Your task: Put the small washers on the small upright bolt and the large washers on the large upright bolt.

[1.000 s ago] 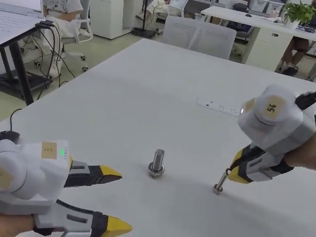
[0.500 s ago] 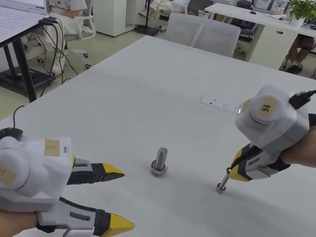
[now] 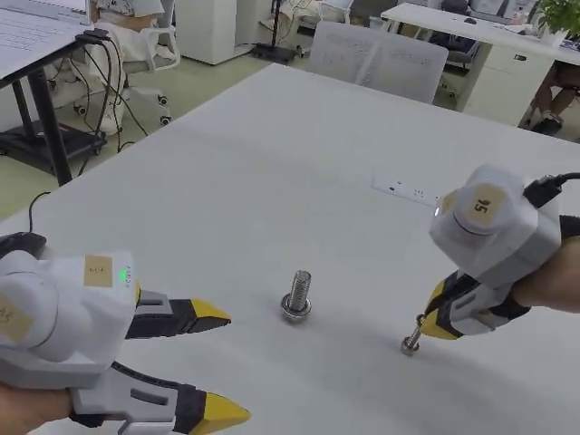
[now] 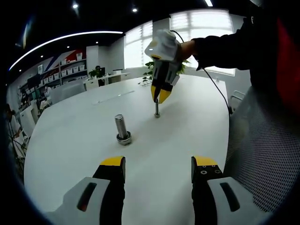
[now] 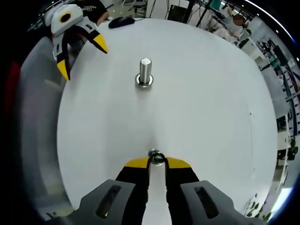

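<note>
While it stood head-down on the white bench [image 3: 272,163], the small upright bolt [image 3: 410,343] [image 4: 157,111] [image 5: 156,157] was caught at its upper end by the right tool [image 3: 426,326] [image 4: 160,96] [image 5: 156,163]. That tool's yellow-tipped jaws were pressed almost together, one tip on each side of the thread, and it reached down on the bolt from the right. In the right gripper view the bolt's top sat right between the two tips, with only a thin slit between the jaws behind it.

The large upright bolt [image 3: 297,297] [image 4: 122,130] [image 5: 145,72] stood to the left of the small one and a little farther off, well apart from it and touched by neither tool. A wider metal ring lay around its foot; whether that was a washer or the bolt's own head could not be told.

Farther left and nearer, the left tool [image 3: 225,365] [image 4: 158,161] [image 5: 80,61] hovered with its jaws spread wide and nothing between them. It pointed across the bench toward the large bolt, from which it was well apart.

On the far right part of the bench lay a white power strip [image 3: 399,191], and beyond the far edge stood a grey chair [image 3: 376,59].
</note>
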